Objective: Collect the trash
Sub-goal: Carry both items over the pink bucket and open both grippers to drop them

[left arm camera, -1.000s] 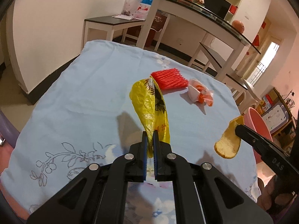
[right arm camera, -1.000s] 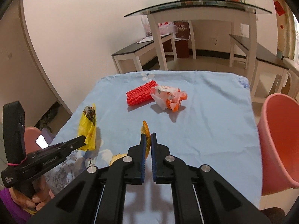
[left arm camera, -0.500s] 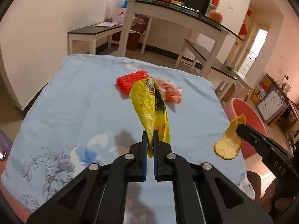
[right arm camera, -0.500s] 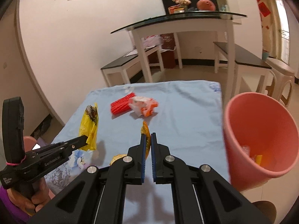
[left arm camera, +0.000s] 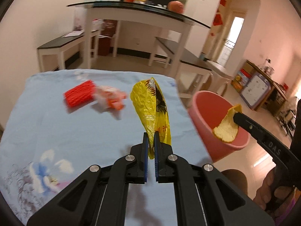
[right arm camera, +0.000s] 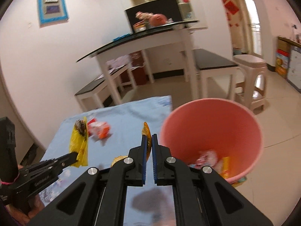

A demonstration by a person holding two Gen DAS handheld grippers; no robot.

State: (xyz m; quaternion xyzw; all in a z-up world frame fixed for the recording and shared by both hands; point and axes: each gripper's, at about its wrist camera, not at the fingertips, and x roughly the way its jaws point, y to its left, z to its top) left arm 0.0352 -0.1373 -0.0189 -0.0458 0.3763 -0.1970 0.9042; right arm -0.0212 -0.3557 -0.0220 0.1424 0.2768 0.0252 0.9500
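My left gripper (left arm camera: 151,136) is shut on a yellow plastic wrapper (left arm camera: 150,105) and holds it up above the blue tablecloth (left arm camera: 56,131). My right gripper (right arm camera: 147,138) is shut on an orange peel (right arm camera: 146,131), which also shows in the left wrist view (left arm camera: 226,130) over the rim of the pink bin (left arm camera: 210,113). In the right wrist view the pink bin (right arm camera: 212,120) stands just right of the peel, with wrappers inside. A red foam net (left arm camera: 80,96) and a white-orange wrapper (left arm camera: 111,98) lie on the cloth.
The table's right edge (left arm camera: 188,116) meets the bin. Behind stand a glass-topped white table (left arm camera: 131,11), benches (left arm camera: 58,47) and a beige stool (right arm camera: 252,82). The tiled floor (right arm camera: 278,128) lies right of the bin.
Both grippers have swung right with their loads. The pink bin has come into fuller view, and the orange peel now hangs at its rim.
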